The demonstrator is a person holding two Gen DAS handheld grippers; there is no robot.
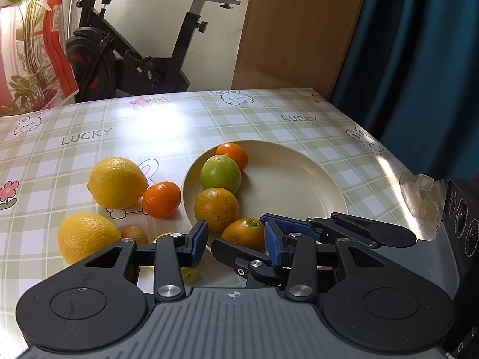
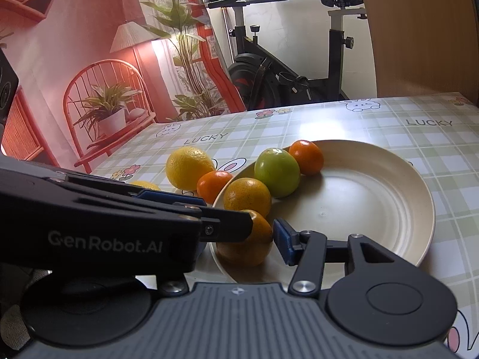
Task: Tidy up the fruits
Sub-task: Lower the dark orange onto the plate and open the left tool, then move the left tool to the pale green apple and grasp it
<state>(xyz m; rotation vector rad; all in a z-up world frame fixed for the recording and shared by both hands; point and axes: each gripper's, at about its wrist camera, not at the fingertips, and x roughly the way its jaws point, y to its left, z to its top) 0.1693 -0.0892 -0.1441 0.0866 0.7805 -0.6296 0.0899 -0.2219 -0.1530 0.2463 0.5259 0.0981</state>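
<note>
A cream plate [image 1: 299,179] [image 2: 374,197] holds a mandarin [image 1: 232,155], a green fruit [image 1: 221,175], a speckled orange [image 1: 216,209] and, at its near rim, an orange with a green stem [image 1: 244,233] [image 2: 245,245]. My right gripper [image 2: 248,239] [image 1: 239,232] straddles that last orange, with its blue pad [image 2: 281,240] just off the peel; its other finger is hidden. My left gripper [image 1: 236,245] [image 2: 224,212] hovers open just beside it, with nothing clamped. Two lemons [image 1: 118,181] [image 1: 86,236], a mandarin [image 1: 161,199], a small brown fruit [image 1: 134,234] and a yellow-green fruit [image 1: 185,269] lie on the table.
The checked tablecloth [image 1: 269,119] ends at a right edge near a clear plastic piece [image 1: 419,191]. Behind the table stand an exercise bike [image 1: 143,59], a wooden panel [image 1: 299,30], a blue curtain [image 1: 419,59] and a plant backdrop [image 2: 104,89].
</note>
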